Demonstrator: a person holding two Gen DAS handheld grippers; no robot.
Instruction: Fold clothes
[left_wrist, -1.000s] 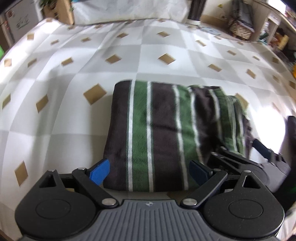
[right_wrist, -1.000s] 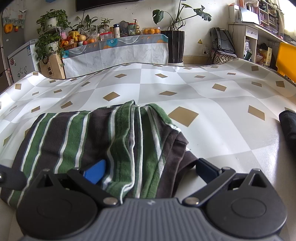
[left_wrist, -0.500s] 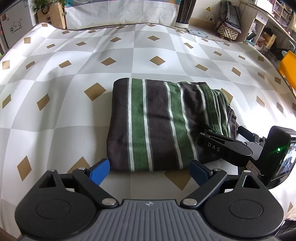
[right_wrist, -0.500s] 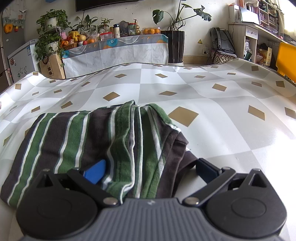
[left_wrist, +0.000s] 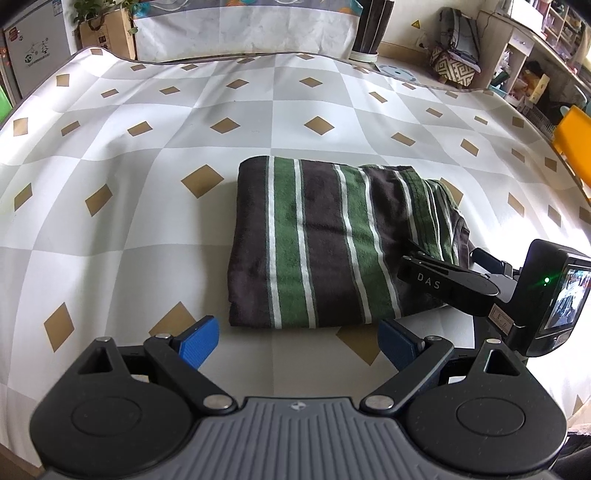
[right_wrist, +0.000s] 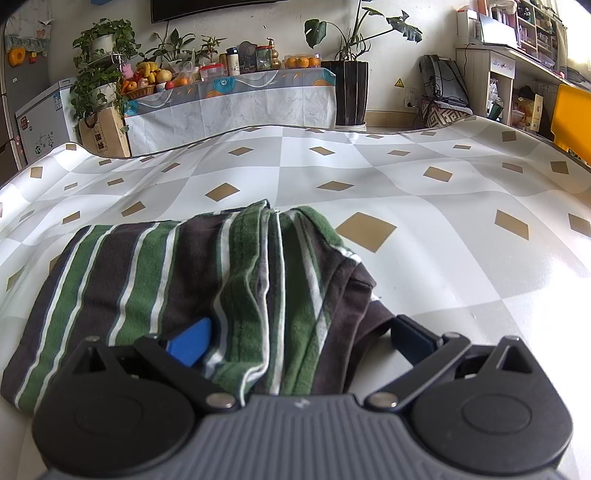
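A folded garment (left_wrist: 317, 240) with green, dark brown and white stripes lies flat on the chequered tablecloth (left_wrist: 110, 229). My left gripper (left_wrist: 297, 334) is open just short of its near edge, with nothing between the fingers. In the right wrist view the garment (right_wrist: 147, 273) has a bunched, layered right edge. My right gripper (right_wrist: 299, 339) is open around that bunched edge; the left blue pad (right_wrist: 192, 341) rests on the cloth and the right pad sits beside it. In the left wrist view the right gripper (left_wrist: 441, 258) reaches in from the right.
The tablecloth (right_wrist: 406, 192) spreads wide on all sides of the garment. A sideboard (right_wrist: 229, 99) with plants, fruit and jars stands behind the table, beside a tall black plant pot (right_wrist: 349, 92). Shelves and a yellow chair (left_wrist: 576, 144) are at the right.
My left gripper has drawn back from the garment's near edge and now stands clear of it, still open. The right gripper and the garment have not moved.
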